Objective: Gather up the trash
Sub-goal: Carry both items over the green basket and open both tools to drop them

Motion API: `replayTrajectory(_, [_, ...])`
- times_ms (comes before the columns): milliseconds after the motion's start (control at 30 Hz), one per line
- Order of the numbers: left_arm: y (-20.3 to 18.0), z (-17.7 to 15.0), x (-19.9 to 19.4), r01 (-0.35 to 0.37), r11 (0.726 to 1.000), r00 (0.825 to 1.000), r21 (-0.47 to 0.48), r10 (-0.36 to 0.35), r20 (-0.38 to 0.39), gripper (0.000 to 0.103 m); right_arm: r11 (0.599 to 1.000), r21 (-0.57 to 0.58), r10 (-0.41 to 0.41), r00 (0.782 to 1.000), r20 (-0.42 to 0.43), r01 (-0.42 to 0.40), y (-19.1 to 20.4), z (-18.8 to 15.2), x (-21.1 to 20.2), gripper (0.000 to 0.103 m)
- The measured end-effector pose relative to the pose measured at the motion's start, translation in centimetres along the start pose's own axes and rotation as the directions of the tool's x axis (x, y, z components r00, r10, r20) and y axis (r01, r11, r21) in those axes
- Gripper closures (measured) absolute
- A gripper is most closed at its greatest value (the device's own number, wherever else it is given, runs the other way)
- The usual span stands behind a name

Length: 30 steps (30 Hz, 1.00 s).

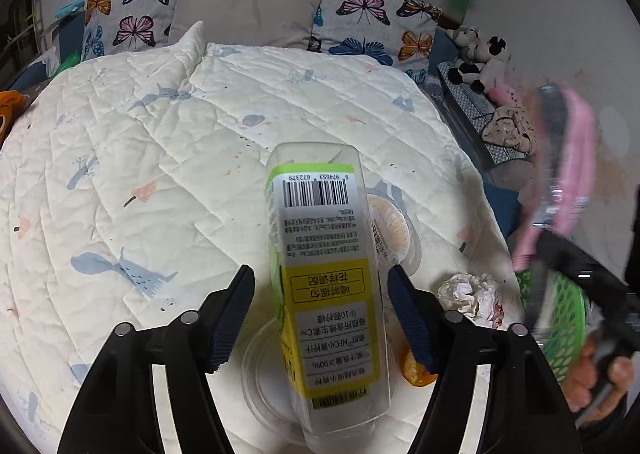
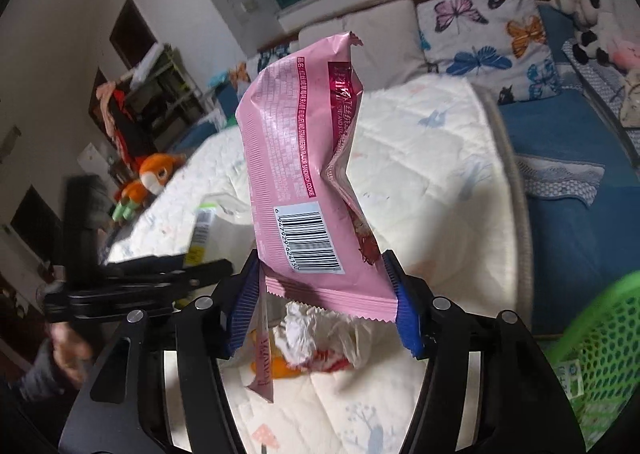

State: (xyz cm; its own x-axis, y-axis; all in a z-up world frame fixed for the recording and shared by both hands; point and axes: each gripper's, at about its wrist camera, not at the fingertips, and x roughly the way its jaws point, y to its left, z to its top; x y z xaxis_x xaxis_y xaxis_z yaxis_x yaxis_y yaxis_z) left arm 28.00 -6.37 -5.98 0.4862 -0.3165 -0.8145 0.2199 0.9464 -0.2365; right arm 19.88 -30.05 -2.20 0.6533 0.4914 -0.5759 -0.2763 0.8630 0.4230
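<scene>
Holding a pink wrapper (image 2: 304, 174), the right tongs (image 2: 324, 302) near the green basket (image 2: 600, 338); left tongs (image 1: 320, 314) straddle a bottle (image 1: 328, 274), grip uncertain; tissue (image 1: 472, 294) and cups remain on the bed (image 1: 140, 174).

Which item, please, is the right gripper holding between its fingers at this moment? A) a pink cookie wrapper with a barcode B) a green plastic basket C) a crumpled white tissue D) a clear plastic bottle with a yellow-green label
A: in the right wrist view the right gripper pinches the lower edge of the pink cookie wrapper, while the crumpled tissue lies on the quilt below.
</scene>
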Motion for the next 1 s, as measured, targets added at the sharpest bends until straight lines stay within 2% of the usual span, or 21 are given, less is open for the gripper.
replayTrajectory(267, [-0.7,-0.2,-1.0,0.003,1.000,1.000,0.022,-0.003,0.022,0.054,0.997,0.046,-0.058,0.996,0.065,0.056,-1.7,-1.8,-6.2,0.043])
replayTrajectory(533, [-2.2,-0.2,-4.7,0.045,0.998,0.997,0.042,-0.048,0.066,0.057,0.973,0.129,-0.199,0.978,0.056,0.191,-5.9,-5.8,-10.6,0.043])
replayTrajectory(733, [-5.1,-0.4,-8.3,0.112,0.989,0.987,0.093,-0.122,0.106,0.057,0.928,0.135,-0.351,0.936,0.007,0.347,-8.6,-9.2,-12.0,0.043])
replayTrajectory(900, [-8.9,-0.3,-9.4,0.186,0.972,0.974,0.141,-0.202,0.106,0.057,0.891,0.147,-0.430,0.902,-0.035,0.430,-10.3,-11.4,-12.7,0.041])
replayTrajectory(933, [-9.9,-0.4,-9.4,0.199,0.968,0.971,0.152,-0.216,0.101,0.057,0.884,0.150,-0.442,0.896,-0.038,0.442,-10.6,-11.5,-12.9,0.040])
replayTrajectory(1000, [-11.6,-0.5,-9.2,0.229,0.958,0.965,0.173,-0.246,0.087,0.057,0.875,0.159,-0.457,0.889,-0.037,0.456,-10.8,-11.9,-13.4,0.028])
